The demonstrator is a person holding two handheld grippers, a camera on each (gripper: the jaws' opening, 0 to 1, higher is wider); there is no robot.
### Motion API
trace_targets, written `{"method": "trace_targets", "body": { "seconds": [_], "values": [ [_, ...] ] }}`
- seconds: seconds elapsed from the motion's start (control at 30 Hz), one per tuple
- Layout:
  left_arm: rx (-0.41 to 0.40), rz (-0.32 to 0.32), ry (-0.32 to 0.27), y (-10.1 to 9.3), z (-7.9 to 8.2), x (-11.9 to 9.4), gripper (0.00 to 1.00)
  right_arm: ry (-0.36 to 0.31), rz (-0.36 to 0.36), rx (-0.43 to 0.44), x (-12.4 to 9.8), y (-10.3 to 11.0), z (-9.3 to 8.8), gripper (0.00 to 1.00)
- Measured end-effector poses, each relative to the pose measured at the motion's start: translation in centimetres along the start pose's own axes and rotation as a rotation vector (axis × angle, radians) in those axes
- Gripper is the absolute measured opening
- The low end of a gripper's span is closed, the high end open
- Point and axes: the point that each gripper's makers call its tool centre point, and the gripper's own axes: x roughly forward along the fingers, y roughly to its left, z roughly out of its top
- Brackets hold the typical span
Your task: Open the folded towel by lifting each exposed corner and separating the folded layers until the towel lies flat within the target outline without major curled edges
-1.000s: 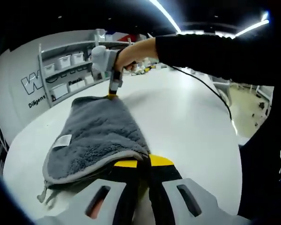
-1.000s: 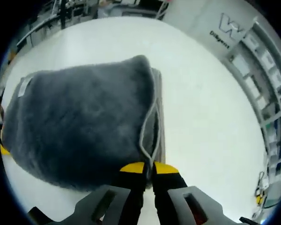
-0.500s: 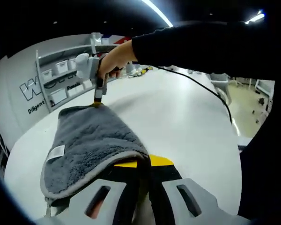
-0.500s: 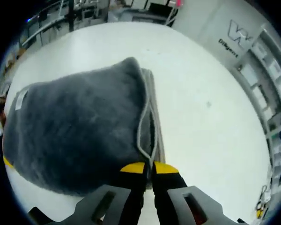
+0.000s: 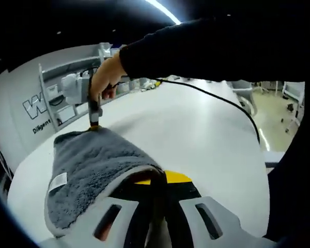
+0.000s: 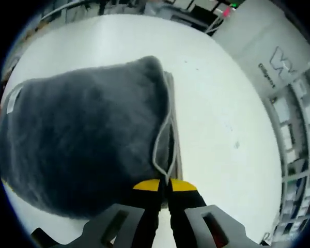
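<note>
In the left gripper view, the left gripper [image 5: 156,182] clamps one corner of the grey plush towel [image 5: 88,165] at lower centre, while in the right gripper view the right gripper [image 6: 164,186] pinches another corner, raising the top layer off the white table [image 6: 217,103] to separate the folds.

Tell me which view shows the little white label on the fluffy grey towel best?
The left gripper view: the white label sits plainly on the fluffy grey towel. The right gripper view catches it at the towel's far edge.
</note>
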Motion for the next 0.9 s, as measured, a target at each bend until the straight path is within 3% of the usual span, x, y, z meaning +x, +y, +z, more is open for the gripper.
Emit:
{"method": "trace_targets", "body": {
  "seconds": [0.17,0.33,0.6,0.9],
  "values": [
    [0.039,0.003,0.0,-0.4,0.2,0.4,0.05,0.01,0.011,-0.011,0.3,-0.2,0.5,0.0],
    [0.075,-0.002,0.006,-0.5,0.5,1.0,0.05,-0.022,0.033,-0.018,0.6,-0.2,1.4,0.0],
    [0.058,-0.016,0.015,-0.2,0.5,1.0,0.04,-0.028,0.037,-0.059,1.1,0.1,2.9,0.0],
    [0.037,0.0,0.038,1.9,-0.4,0.5,0.04,-0.061,0.002,-0.076,2.0,-0.4,5.0,0.0]
  ]
}}
